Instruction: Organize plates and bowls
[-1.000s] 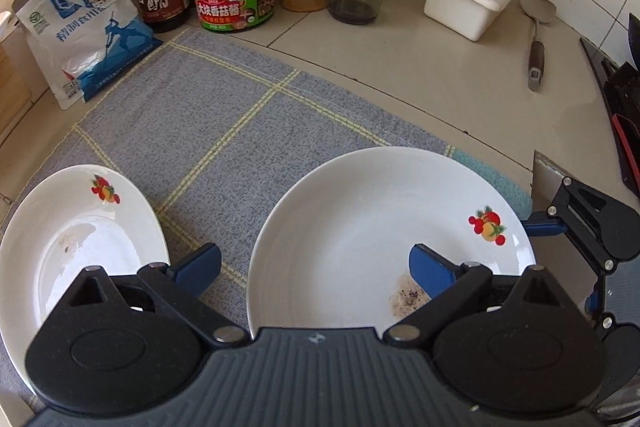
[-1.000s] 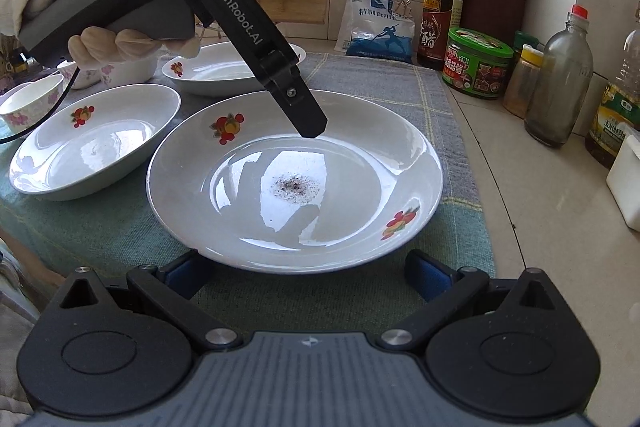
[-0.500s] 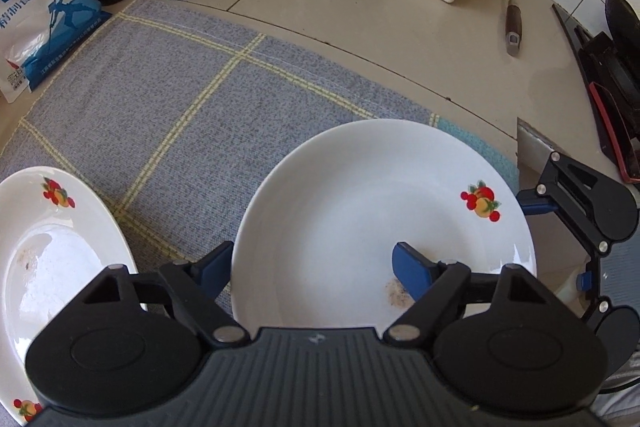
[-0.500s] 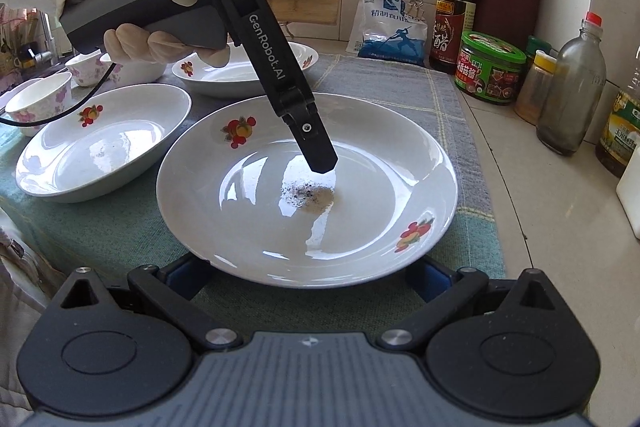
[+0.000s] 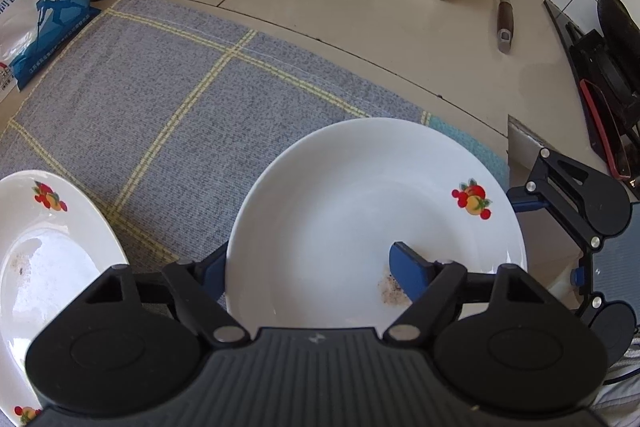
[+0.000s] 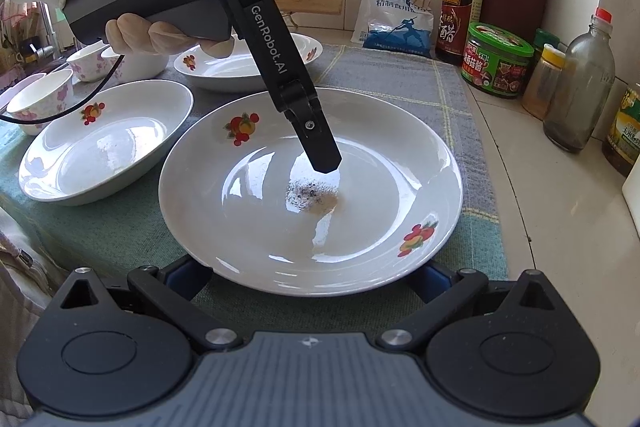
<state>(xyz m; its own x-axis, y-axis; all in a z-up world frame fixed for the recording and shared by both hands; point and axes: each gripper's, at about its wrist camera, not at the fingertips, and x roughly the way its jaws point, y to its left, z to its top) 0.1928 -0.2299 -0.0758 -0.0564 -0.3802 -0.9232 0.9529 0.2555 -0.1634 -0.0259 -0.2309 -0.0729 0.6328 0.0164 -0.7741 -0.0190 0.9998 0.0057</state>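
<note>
White lettering — "GenRobot.AI" — runs down the left gripper (image 6: 320, 163), whose fingers clench the plate (image 6: 312, 195) rim at ten o'clock, one inside, one outside. The round plate lies flat on the grey cloth (image 6: 400, 75), its near edge between the right gripper (image 6: 310, 273)'s spread, released fingers.
</note>
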